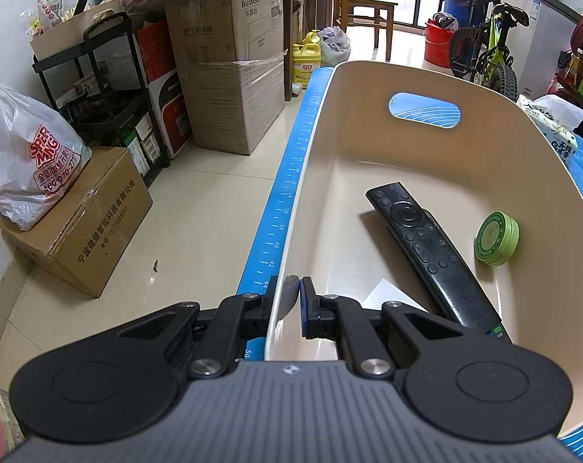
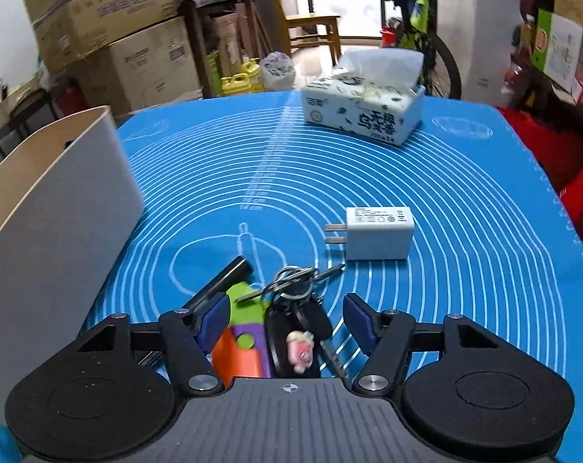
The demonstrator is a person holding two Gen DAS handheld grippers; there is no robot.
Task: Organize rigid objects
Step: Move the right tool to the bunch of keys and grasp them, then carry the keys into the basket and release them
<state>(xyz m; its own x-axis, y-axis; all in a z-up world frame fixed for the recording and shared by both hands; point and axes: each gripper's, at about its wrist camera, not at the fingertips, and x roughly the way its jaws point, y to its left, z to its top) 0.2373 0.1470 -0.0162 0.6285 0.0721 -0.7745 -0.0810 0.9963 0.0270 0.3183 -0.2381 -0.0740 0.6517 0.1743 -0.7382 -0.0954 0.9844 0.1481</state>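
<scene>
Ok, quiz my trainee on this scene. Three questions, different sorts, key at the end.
1. True or false: the left gripper is shut on the bin wall.
2. Which lies on the mat, outside the bin? A) remote B) green tin C) charger
3. Fill in: the right gripper is open over a bunch of ____.

Key: 1 true; 2 C; 3 keys
</scene>
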